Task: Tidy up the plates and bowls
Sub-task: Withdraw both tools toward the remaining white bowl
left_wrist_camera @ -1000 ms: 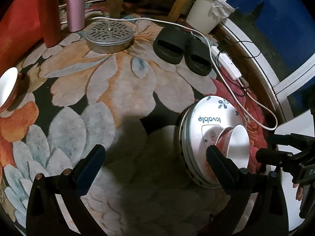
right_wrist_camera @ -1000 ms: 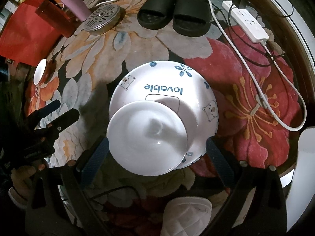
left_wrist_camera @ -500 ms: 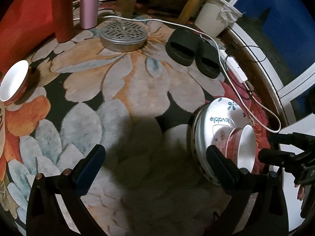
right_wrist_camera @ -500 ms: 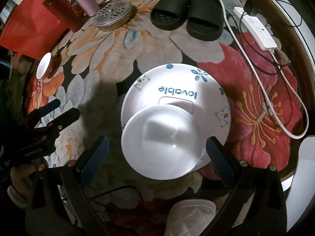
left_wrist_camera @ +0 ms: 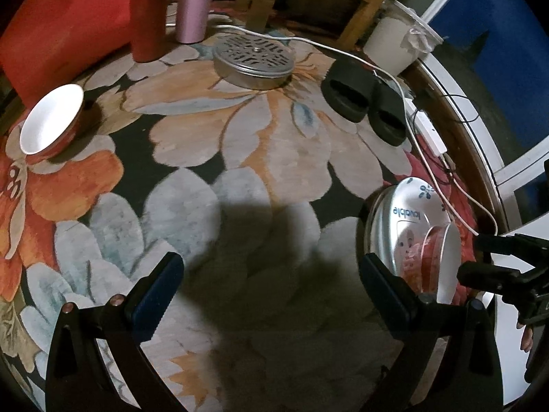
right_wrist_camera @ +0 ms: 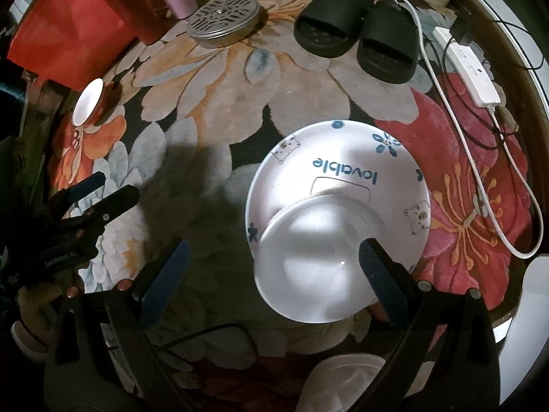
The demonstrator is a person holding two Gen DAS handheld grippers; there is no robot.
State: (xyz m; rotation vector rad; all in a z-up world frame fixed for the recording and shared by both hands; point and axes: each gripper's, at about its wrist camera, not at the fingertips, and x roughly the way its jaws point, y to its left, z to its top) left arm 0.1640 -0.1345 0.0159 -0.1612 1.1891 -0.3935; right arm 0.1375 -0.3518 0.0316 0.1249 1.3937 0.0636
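the loose bowl [left_wrist_camera: 51, 120] sits alone on the rug [left_wrist_camera: 240, 158] at the far left, near the red bag [left_wrist_camera: 65, 27]; white inside, red outside, upright though the fisheye makes it look tipped; looks like glazed ceramic, so my read is rigid, fairly light, slick and chippable; best hold is across the rim wall, one finger inside and one outside, pinched low enough that the glaze can't slide out; no squeezing the whole body, the flare would likely squirt it upward.

second bowl [right_wrist_camera: 319, 261] already rests on the "lovable" plate [right_wrist_camera: 343, 161], off-centre toward the near edge; the left view shows the plate on top of at least one more plate, so that stack is the likely target; ceramic on ceramic, so set down flat and slow; nesting the loose bowl into this one needs it level.

left tool [left_wrist_camera: 271, 281] is released, jaws wide, nothing between them, hanging over bare rug between the loose bowl and the stack, well apart from both; right tool [right_wrist_camera: 271, 267] also released, its right finger just at the stacked bowl's edge, contact not clear, not clamping it.

clutter further out: black slippers [right_wrist_camera: 357, 44], perforated metal lid [right_wrist_camera: 223, 20], white cable [right_wrist_camera: 463, 137] and power strip [right_wrist_camera: 466, 68] beside the stack; keep the carry path off the cable.
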